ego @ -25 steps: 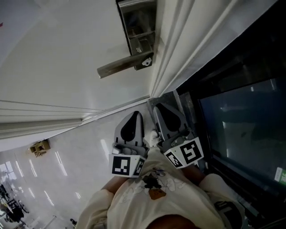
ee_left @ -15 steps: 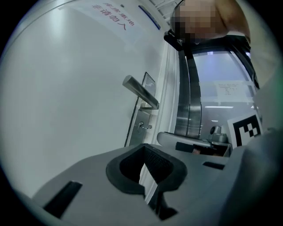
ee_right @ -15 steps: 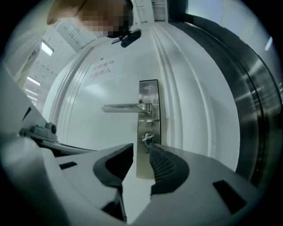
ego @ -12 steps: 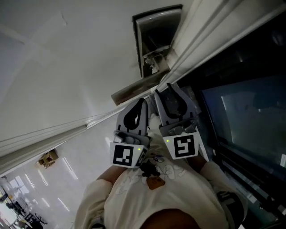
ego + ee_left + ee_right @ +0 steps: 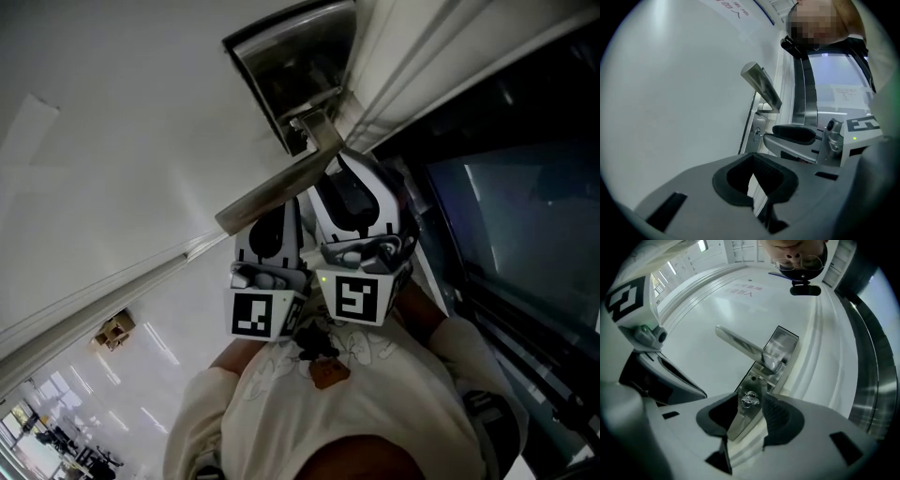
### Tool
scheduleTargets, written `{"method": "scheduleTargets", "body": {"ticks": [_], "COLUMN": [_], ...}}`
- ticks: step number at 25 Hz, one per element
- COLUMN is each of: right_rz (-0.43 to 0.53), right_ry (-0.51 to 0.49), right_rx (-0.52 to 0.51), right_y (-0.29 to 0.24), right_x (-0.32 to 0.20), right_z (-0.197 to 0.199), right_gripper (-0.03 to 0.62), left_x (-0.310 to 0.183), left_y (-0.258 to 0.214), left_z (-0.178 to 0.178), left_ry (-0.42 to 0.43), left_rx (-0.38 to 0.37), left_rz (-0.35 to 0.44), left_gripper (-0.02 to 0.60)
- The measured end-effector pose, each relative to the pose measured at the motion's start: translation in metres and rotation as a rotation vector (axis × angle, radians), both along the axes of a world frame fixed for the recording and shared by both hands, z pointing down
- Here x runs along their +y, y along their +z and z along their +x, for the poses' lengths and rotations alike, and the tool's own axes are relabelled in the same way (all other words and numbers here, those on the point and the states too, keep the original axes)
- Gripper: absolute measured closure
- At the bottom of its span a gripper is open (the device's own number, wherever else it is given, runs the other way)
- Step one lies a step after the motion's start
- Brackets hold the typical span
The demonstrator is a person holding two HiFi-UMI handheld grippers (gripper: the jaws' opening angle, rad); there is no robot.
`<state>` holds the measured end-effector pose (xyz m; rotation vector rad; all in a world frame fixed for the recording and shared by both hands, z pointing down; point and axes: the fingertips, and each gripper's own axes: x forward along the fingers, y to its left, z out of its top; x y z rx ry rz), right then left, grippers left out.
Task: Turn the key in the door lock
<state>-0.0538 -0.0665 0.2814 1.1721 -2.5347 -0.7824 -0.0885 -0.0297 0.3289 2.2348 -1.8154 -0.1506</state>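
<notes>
**Q:** Where is the key sitting, and what are the tongs doing?

**A:** The key is standing in the lock plate, towards the plate's end on the far side of the lever handle from the broad upper section. The plate is lying close to the latch edge of the door. The right tongs are pointing straight at the key, and their jaws are opening. The key's bow is showing in the gap between the two pads, but neither pad is pressing on it. The left tongs are hanging just beside the right, with jaws drawn in to a thin slit and nothing held.

**Q:** What is the step in hand asking for?

**A:** Judging from this, a fresh grip before the turn. The right tongs should be closing with the pads flat on both faces of the bow, seated deep rather than pinching its rim. The roll should be running about the key's own axis, so the shaft is not being levered sideways in the cylinder.

**Q:** What is risking a poor result?

**A:** Probably a shallow bite slipping off the small metal bow, or the tongs' body fouling the lever handle during the roll. The left tongs should be keeping clear.
</notes>
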Motion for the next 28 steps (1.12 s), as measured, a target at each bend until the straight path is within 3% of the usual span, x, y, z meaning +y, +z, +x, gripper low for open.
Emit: {"method": "scheduleTargets", "body": {"ticks": [5, 10, 16, 24, 28], "right_rz": [0.025, 0.043, 0.039, -0.051, -0.154], "right_ry": [0.017, 0.013, -0.005, -0.037, -0.072], "right_rx": [0.057, 0.087, 0.085, -0.040, -0.145], "right_y": [0.004, 0.006, 0.006, 0.002, 0.001], "right_x": [-0.008, -0.009, -0.009, -0.011, -0.012], "right_z": [-0.002, -0.004, -0.004, -0.005, -0.003], "right_gripper": [0.427, 0.467, 0.470, 0.471, 0.471], "left_x": [0.002, 0.003, -0.001, -0.003, -0.004], "left_y": [0.001, 0.003, 0.000, 0.002, 0.003], "left_z": [-0.004, -0.009, -0.008, -0.005, -0.004], "left_ry": [-0.012, -0.020, -0.019, -0.014, -0.012], "left_rx": [0.010, 0.012, 0.009, 0.005, 0.009], "left_rz": [-0.002, -0.012, 0.002, -0.005, -0.006], "left_gripper": [0.578, 0.578, 0.578, 0.578, 0.578]}}
